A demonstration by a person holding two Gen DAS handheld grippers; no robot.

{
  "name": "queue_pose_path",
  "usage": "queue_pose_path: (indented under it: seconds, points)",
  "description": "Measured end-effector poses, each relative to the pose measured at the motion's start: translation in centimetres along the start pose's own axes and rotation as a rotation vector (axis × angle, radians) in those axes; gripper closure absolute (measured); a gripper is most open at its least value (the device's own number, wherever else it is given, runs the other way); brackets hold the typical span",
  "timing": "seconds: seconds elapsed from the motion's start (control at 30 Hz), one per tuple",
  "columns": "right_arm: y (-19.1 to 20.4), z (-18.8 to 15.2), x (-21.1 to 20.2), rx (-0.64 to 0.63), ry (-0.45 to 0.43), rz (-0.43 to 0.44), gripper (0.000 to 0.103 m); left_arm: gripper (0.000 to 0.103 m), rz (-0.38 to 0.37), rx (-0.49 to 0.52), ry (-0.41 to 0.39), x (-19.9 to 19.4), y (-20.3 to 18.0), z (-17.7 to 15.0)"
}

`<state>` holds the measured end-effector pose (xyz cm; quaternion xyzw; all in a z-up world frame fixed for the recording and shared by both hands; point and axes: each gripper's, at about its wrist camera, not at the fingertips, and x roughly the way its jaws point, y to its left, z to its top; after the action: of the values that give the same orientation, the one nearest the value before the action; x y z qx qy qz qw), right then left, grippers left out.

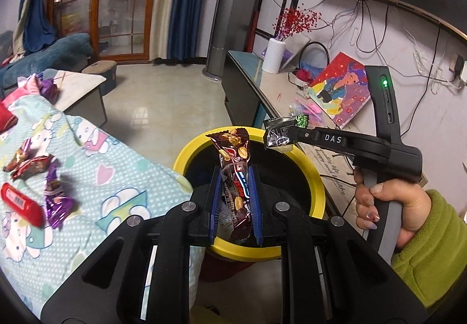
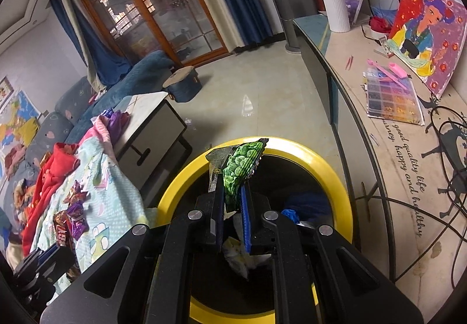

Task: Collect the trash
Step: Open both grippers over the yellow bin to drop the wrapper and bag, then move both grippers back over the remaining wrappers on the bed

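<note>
both grippers clamp wrappers over the yellow bin (image 1: 316, 192): left gripper (image 1: 235, 186) a brown wrapper (image 1: 235, 175), right gripper (image 2: 233, 207) a green wrapper (image 2: 240, 169); more candy wrappers (image 1: 57, 201) remain on the blanket (image 1: 122, 166) at left.

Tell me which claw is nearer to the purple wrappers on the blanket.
Left. The left claw, shut on a brown peanut bar wrapper, is over the yellow-rimmed bin beside the purple wrappers. The right claw is at the bin's far side.

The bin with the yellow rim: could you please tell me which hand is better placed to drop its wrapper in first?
Probably the left: its gripper holds the brown wrapper over the bin's opening. The right gripper's green wrapper hangs nearer the rim.
</note>
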<state>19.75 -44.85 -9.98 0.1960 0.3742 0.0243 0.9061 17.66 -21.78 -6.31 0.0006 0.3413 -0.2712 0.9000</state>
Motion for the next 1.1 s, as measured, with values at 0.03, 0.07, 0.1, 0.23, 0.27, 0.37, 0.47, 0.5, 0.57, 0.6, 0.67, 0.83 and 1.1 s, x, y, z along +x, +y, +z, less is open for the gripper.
queue_pose_path:
  seconds: [0.03, 0.07, 0.1, 0.23, 0.27, 0.37, 0.47, 0.5, 0.57, 0.6, 0.67, 0.83, 1.1]
  points:
    - [-0.3, 0.0, 0.1, 0.007, 0.004, 0.004, 0.092, 0.090, -0.004, 0.002, 0.003, 0.3, -0.2, 0.1]
    - [-0.6, -0.1, 0.2, 0.016, 0.008, 0.010, 0.091, 0.090, -0.006, 0.006, 0.005, 0.4, -0.4, 0.0]
    - [-0.8, -0.1, 0.3, 0.026, 0.013, 0.014, 0.091, 0.090, -0.009, 0.011, 0.008, 0.7, -0.6, 0.0]
    - [-1.1, -0.4, 0.7, 0.033, 0.033, 0.021, 0.090, 0.090, -0.018, 0.024, 0.024, 1.6, -1.2, 0.1]
    - [-1.1, -0.4, 0.7, 0.034, 0.034, 0.024, 0.090, 0.090, -0.018, 0.028, 0.029, 1.9, -1.3, 0.1]
    - [-1.2, -0.5, 0.7, 0.047, 0.036, 0.028, 0.090, 0.090, -0.017, 0.034, 0.047, 2.9, -1.5, -0.1]
    - [-1.6, -0.5, 0.8, 0.059, 0.039, 0.035, 0.088, 0.090, -0.019, 0.034, 0.063, 3.6, -1.5, -0.3]
    - [-1.7, -0.6, 0.8, 0.061, 0.040, 0.035, 0.088, 0.090, -0.019, 0.034, 0.067, 3.9, -1.5, -0.4]
    - [-2.0, -0.5, 1.0, 0.069, 0.043, 0.036, 0.087, 0.090, -0.021, 0.033, 0.080, 4.5, -1.5, -0.4]
    - [-2.0, -0.6, 1.0, 0.072, 0.046, 0.037, 0.085, 0.090, -0.023, 0.033, 0.086, 4.8, -1.5, -0.4]
    - [-2.3, -0.6, 1.1, 0.081, 0.048, 0.035, 0.080, 0.090, -0.023, 0.034, 0.091, 5.3, -1.3, -0.5]
    - [-2.9, -0.7, 1.4, 0.097, 0.048, 0.033, 0.072, 0.073, -0.026, 0.020, 0.097, 5.9, -1.1, -0.6]
    - [-3.0, -0.4, 0.6, 0.118, 0.004, 0.018, 0.046, 0.015, -0.018, -0.037, 0.080, 5.3, 0.1, -0.4]
